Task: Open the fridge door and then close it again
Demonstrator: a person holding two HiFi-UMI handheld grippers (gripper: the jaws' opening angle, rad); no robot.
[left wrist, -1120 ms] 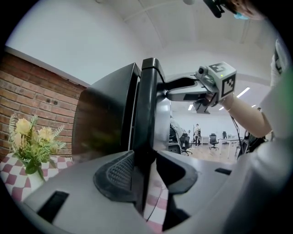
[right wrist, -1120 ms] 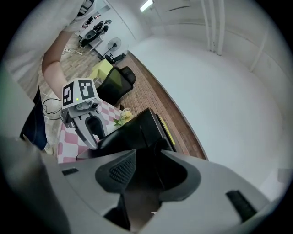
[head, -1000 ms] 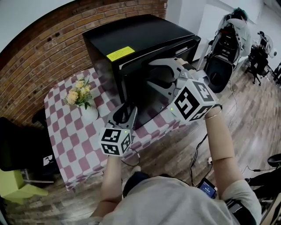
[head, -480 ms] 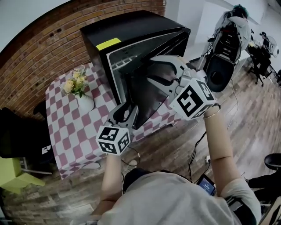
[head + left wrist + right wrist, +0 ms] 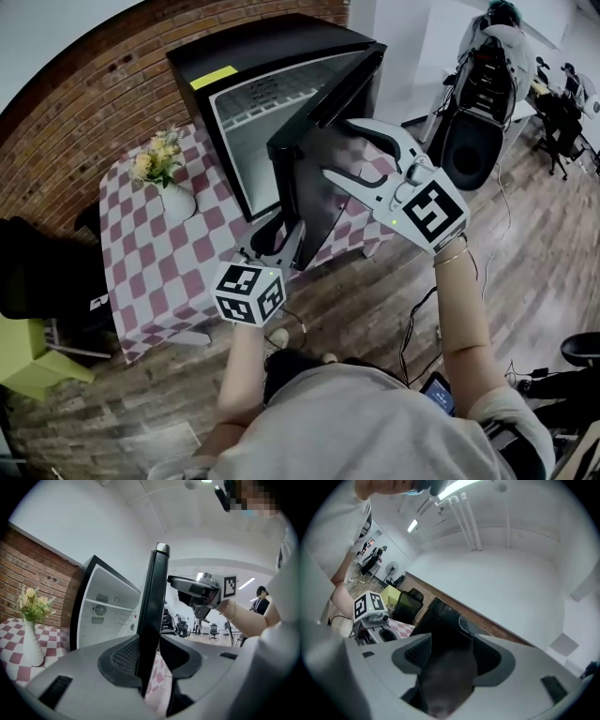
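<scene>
Evidently the opening step is nearly done: the fridge door [image 5: 314,178], ajar at twelve o'clock, is clamped at its free edge by the left gripper [image 5: 279,232], the right gripper [image 5: 339,150] has just been spread wide with the door's face unpressed between its jaws, and a push back toward eleven o'clock is probably called for next.

light: bright, even, from ceiling strip [image 5: 454,487] | edges: fisheye bend, dark vignette | blur: near foreground soft, perhaps motion

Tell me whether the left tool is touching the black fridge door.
Touching. The left gripper view shows the edge of the black fridge door clamped between the jaws of the left tool, both ribbed pads meeting its faces with no gap visible.
</scene>
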